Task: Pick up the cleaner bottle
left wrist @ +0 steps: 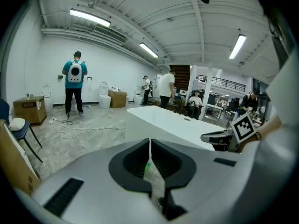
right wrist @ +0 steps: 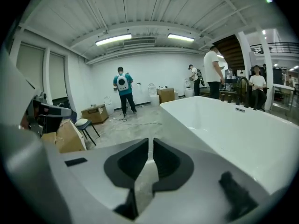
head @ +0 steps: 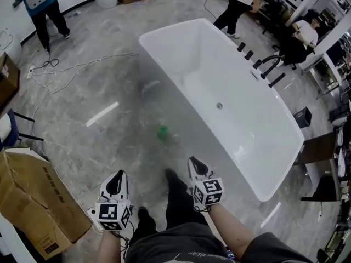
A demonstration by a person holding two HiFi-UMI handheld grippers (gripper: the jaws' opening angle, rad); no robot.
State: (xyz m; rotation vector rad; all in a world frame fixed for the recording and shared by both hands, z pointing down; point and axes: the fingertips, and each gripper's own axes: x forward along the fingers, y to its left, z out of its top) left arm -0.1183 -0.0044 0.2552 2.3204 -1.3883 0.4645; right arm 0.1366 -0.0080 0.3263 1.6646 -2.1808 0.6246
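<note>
The cleaner bottle (head: 163,133) was on the grey floor (head: 98,147), close beside the outer wall of the white bathtub (head: 164,37) and ahead of both grippers. Only its green top was clear in the head view. The body under it was pale and blurred, so one could not tell if it stood upright or lay down. The left gripper (head: 116,182) and the right gripper (head: 196,166) were both low in the head view, well apart from the bottle and touching nothing. The tongs of each were pressed together, with only a thin slit between them and nothing held, so one pair would have to spread before any grasp. The bottle was probably plastic: light if nearly empty, heavier if full, with smooth walls that could slip and give a little under pressure. The better place to take hold seemed the narrow neck just under the green top, or across the thinner side of the body.
</note>
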